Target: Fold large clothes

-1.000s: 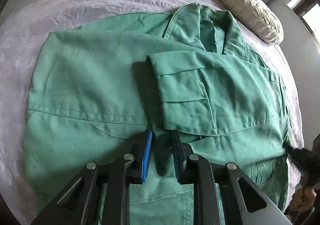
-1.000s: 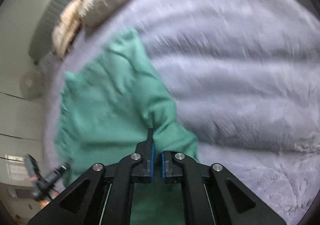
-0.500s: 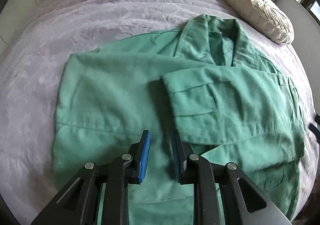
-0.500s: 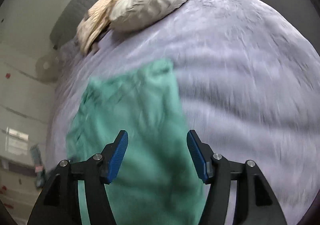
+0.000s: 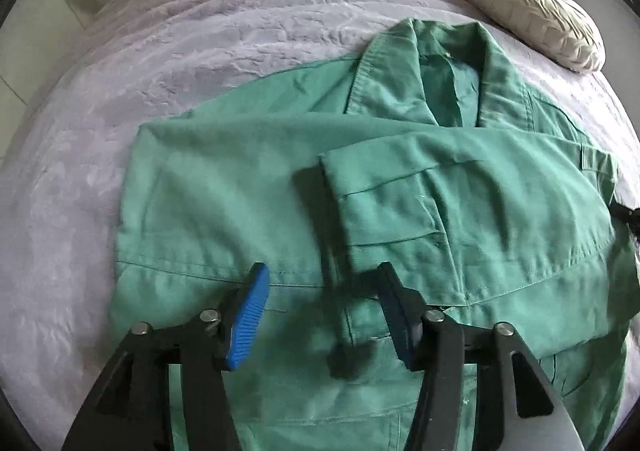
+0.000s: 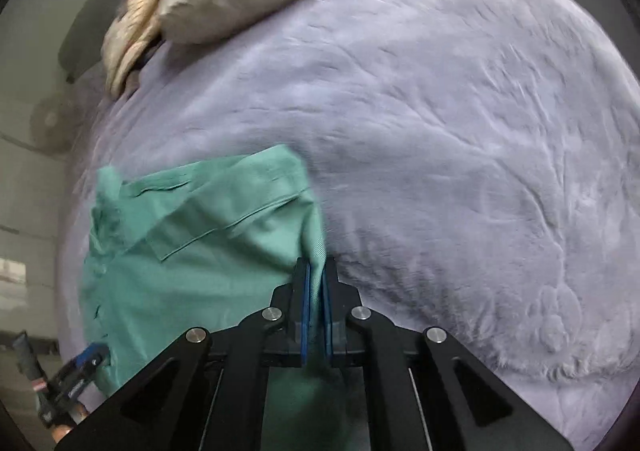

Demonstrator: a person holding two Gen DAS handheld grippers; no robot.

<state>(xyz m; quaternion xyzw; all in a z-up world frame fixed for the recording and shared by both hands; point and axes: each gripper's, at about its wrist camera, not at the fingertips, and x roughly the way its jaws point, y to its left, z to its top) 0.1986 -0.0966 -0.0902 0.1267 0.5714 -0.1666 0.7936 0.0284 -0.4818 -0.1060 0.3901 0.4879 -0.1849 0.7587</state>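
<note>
Folding is partway along, as we read it. Our bed (image 5: 200, 63), covered in lilac plush, carries the green jacket (image 5: 224, 187) spread flat, collar toward the pillow (image 5: 528, 7). Both sleeves already lie folded across the chest, the cuff (image 5: 380, 203) of the upper one resting near the middle. What we judge is left: bringing the sides in and doubling the body. Our left hand-held gripper (image 5: 320, 315) hovers over the lower front, its jaws just spread apart with nothing between them. Our right hand-held gripper (image 6: 316, 291) has just pressed together, pinching the jacket's side edge.
</note>
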